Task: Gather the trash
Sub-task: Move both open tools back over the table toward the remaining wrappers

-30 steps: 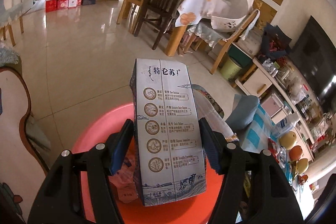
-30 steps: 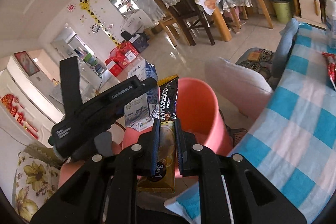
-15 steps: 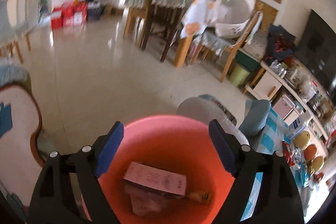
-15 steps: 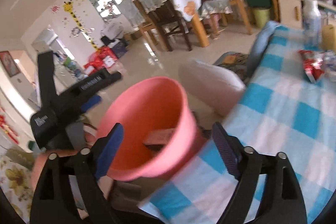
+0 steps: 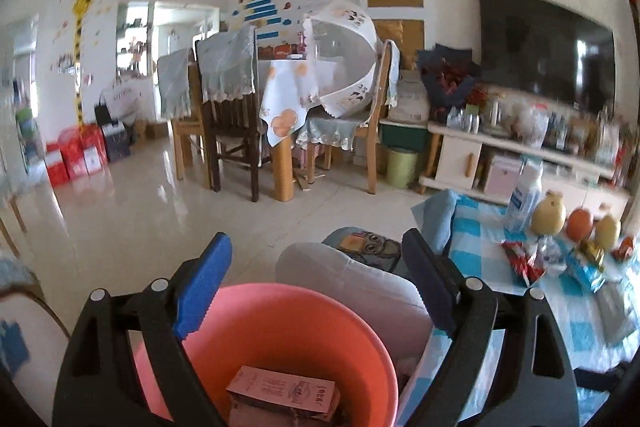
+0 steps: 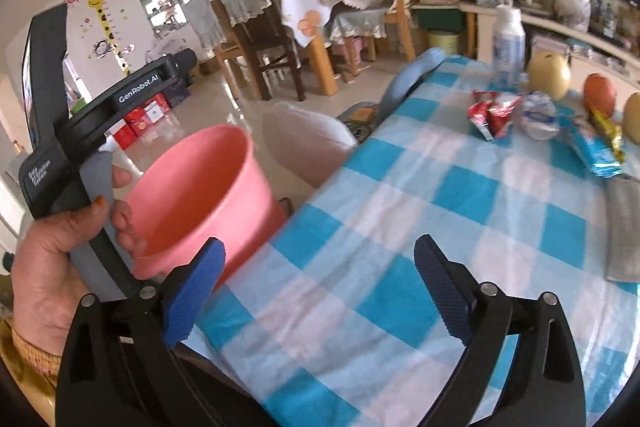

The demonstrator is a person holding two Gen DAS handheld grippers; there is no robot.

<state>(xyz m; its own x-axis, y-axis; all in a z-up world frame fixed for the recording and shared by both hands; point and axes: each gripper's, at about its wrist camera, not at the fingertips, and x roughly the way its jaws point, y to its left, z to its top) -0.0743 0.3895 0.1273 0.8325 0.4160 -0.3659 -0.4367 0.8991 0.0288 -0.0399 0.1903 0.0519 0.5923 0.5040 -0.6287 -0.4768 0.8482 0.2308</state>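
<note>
In the left wrist view the left claw (image 5: 316, 283) stands wide, its jaws having just been opening, and nothing is between the blue ribbed pads (image 5: 202, 287); they touch nothing. It tilts a little downward over the pink bin (image 5: 280, 319), a smooth round plastic tub close under the camera, with a flat carton (image 5: 284, 393) lying on its side at the bottom. Just beyond the bin's far rim sits a pale rounded cushion (image 5: 352, 279), and to the right the table (image 5: 480, 255) carries a blue-and-white checked cloth with crinkled red wrappers (image 5: 522, 261) and round fruit (image 5: 580, 221) at its far end. In the right wrist view the right claw (image 6: 320, 291) is spread about as wide as it goes, jaws having just been opening, empty and apart from everything, pointing steeply down over the near part of the checked cloth. At the left a person's hand (image 6: 52, 267) grips the grey handle of the other black tool, beside the pink bin, which stands off the table's left edge. Far across the cloth lie the red wrappers, a shiny blue foil packet (image 6: 596, 151), a white bottle (image 6: 508, 43) standing upright and the fruit; motion blur softens the detail.
</note>
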